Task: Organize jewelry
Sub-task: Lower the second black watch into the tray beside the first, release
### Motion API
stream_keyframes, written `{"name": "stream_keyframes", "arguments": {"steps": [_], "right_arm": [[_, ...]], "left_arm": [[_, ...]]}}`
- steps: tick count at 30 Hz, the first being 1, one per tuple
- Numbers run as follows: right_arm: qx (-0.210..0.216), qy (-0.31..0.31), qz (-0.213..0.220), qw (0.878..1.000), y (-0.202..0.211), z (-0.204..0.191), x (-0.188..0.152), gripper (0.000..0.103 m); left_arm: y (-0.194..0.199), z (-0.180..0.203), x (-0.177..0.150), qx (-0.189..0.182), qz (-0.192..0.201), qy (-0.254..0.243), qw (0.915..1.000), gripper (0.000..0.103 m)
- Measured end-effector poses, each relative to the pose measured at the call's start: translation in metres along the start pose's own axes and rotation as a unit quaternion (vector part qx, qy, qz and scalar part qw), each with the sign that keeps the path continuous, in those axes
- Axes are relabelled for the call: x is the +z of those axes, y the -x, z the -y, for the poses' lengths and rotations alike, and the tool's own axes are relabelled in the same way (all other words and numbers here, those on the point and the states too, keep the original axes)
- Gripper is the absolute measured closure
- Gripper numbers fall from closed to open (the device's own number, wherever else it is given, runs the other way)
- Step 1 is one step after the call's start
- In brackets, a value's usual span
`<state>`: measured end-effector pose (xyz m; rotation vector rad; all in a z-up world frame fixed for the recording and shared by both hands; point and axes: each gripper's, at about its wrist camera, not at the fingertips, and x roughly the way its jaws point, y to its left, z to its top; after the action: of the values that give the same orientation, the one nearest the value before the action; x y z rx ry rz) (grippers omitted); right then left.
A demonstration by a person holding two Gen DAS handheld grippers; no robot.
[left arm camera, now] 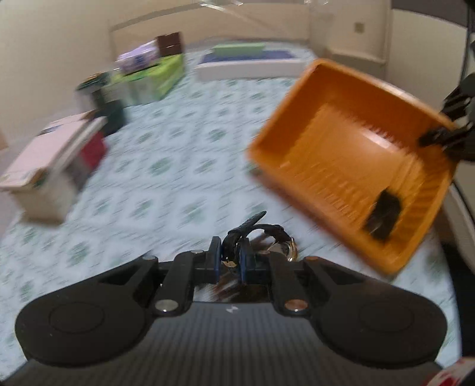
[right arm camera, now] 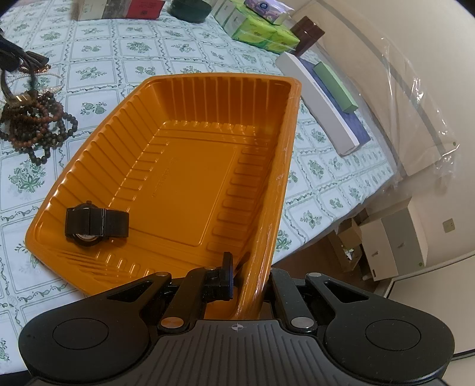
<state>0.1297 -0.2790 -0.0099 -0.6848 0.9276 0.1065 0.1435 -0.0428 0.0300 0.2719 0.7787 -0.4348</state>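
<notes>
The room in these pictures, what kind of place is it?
Probably a home, a dining or living room. A table with a green flower-print tablecloth carries tissue packs, small boxes and a pile of bead necklaces. Cardboard boxes stand on the floor by a cream wall.

You are working in a lived-in home, at a table spread with a white tablecloth [right arm camera: 98,68] printed with green flower squares, the kind used for dining rather than for a bench or counter. Around its edges you have household clutter: green tissue packs [right arm camera: 261,32], a purple tissue pack [right arm camera: 268,10], a flat white box [right arm camera: 317,98] with a green carton [right arm camera: 335,83] on it, and small product boxes [left arm camera: 50,166]. Behind the table you can see plain cream walls with a wall socket [left arm camera: 359,27], and cardboard boxes [right arm camera: 383,243] sit on the floor beside it.
</notes>
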Motion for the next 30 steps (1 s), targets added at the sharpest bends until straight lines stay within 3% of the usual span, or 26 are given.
{"name": "stream_keyframes", "arguments": {"steps": [8, 18, 21, 26, 30], "right_arm": [[0.002, -0.004, -0.001, 1.0, -0.001, -0.001, 0.001, 0.097], [0.002, -0.006, -0.001, 1.0, -0.001, 0.002, 0.0, 0.097], [0.002, -0.007, -0.002, 1.0, -0.001, 0.002, 0.0, 0.097], [0.002, -0.006, -0.001, 1.0, -0.001, 0.003, 0.001, 0.097], [0.001, -0.007, 0.0, 1.0, 0.0, 0.002, 0.0, 0.097]], "left_arm": [[-0.042, 0.061, 0.035, -0.063, 0.019, -0.001, 0.9978, 0.092], [-0.067, 0.094, 0.042, -0.095, 0.022, -0.001, 0.9953, 0.09], [-0.067, 0.097, 0.041, -0.094, 0.03, -0.006, 0.9951, 0.08], [-0.053, 0.081, 0.033, -0.075, 0.038, 0.0, 0.9965, 0.079], [-0.035, 0.055, 0.02, -0.045, 0.043, 0.019, 0.9979, 0.072]]}}
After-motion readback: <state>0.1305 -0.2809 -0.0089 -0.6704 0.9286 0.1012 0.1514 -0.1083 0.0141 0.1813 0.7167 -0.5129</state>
